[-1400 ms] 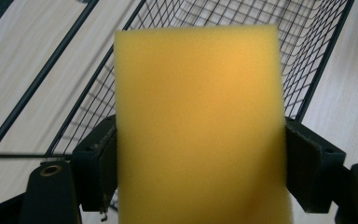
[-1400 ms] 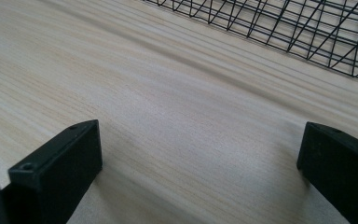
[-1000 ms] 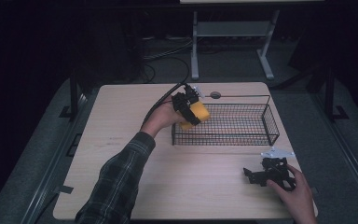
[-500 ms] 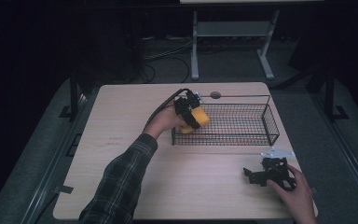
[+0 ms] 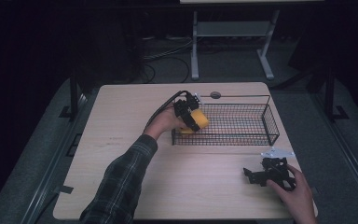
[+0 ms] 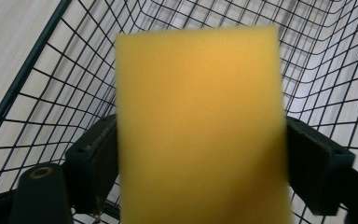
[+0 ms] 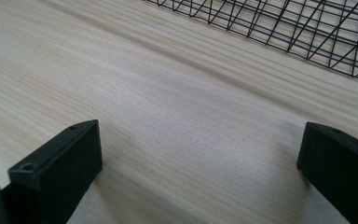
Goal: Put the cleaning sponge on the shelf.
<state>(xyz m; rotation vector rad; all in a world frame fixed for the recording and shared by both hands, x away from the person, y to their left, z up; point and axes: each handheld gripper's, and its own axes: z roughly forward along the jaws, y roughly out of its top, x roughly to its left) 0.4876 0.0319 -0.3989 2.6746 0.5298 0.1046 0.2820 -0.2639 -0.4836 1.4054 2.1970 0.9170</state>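
We see the left hand-held gripper [image 5: 189, 115] at the near left corner of the black wire basket [image 5: 261, 133], with a yellow sponge [image 5: 197, 120] between its jaws, over the basket's left end. In the left gripper view the sponge [image 6: 200, 126] stands upright over the mesh, both black jaws flanking it; they have just been opening, and we cannot tell whether the pads press on it. The right hand-held gripper [image 5: 255, 175] rests on the tabletop [image 5: 121, 121] well apart from the basket, its jaws spread wide with nothing between them.
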